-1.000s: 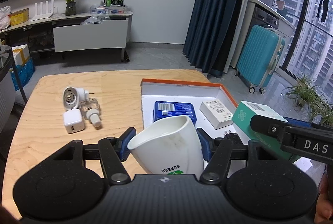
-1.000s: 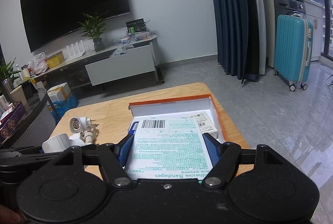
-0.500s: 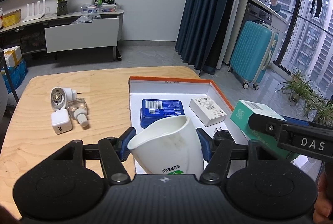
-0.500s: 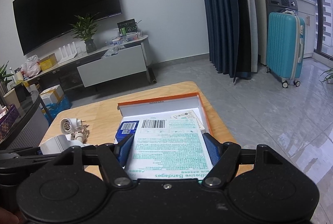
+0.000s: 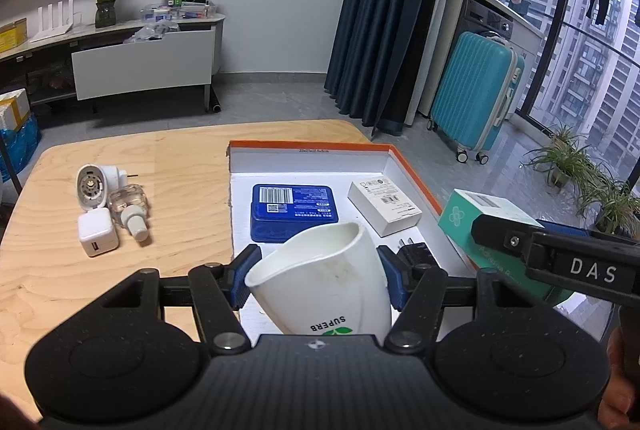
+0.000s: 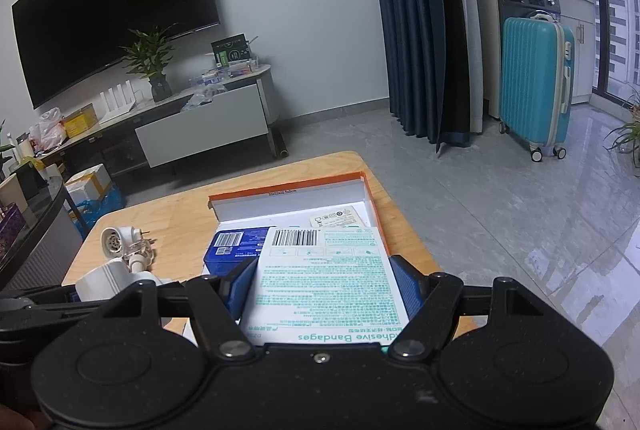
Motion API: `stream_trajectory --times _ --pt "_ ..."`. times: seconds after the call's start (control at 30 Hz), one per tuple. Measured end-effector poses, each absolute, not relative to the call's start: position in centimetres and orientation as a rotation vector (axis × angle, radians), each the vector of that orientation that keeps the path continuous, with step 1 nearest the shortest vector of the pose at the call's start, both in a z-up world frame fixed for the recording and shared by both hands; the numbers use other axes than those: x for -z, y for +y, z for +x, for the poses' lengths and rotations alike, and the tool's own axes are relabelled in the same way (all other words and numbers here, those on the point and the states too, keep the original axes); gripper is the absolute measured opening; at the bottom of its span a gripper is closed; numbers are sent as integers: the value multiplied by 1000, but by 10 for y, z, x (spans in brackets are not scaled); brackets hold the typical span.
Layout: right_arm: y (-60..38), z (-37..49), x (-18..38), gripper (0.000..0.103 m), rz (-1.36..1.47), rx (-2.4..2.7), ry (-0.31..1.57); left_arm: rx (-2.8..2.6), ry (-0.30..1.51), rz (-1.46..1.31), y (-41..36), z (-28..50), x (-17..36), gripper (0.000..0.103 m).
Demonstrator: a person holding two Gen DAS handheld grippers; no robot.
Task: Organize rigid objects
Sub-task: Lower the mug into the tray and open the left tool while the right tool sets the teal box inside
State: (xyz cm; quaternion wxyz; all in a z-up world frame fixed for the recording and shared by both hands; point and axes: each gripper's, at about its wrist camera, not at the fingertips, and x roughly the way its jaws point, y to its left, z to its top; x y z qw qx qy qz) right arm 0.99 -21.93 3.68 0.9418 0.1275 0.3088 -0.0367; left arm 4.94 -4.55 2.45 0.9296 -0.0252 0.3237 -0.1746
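In the left wrist view, a white plug-in device [image 5: 94, 187], a clear refill bottle [image 5: 129, 209] and a white charger cube [image 5: 97, 233] lay clustered at the left of the frame on the wooden table [image 5: 176, 190], the three touching or just beside one another. Toward the centre, the left gripper [image 5: 316, 276] was clamped on a white cup [image 5: 324, 284], its blue pads pressed against the cup's two sides, the cup held tilted with its mouth facing away over the near part of an open orange-rimmed box [image 5: 312, 148]. Inside that box lay a blue case [image 5: 294, 212] with a barcode label, a small white box [image 5: 384, 206] to its right, and a black plug [image 5: 414, 252] near the lower right corner. At the right of the frame a green bandage box [image 5: 476, 218] was partly hidden by the black finger of the other tool. In the right wrist view, the right gripper [image 6: 322, 288] was closed on that bandage box [image 6: 326, 280], printed face up, held over the lower centre of the frame above the orange-rimmed box [image 6: 288, 192], covering part of the blue case [image 6: 232, 246].
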Motion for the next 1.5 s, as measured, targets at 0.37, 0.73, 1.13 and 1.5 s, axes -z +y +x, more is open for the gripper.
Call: stream_trajectory --times 0.37,0.73,1.13,1.5 --pt "-220 14 -33 84 263 77 633 371 663 -38 -52 55 -23 63" --pt "-222 25 -32 84 253 71 633 379 670 -35 -59 62 -20 63" --pt "-223 45 -29 84 244 65 642 385 682 -32 -63 72 -16 63" --pt "-226 67 -26 84 236 60 651 399 686 -27 -69 83 -14 63"
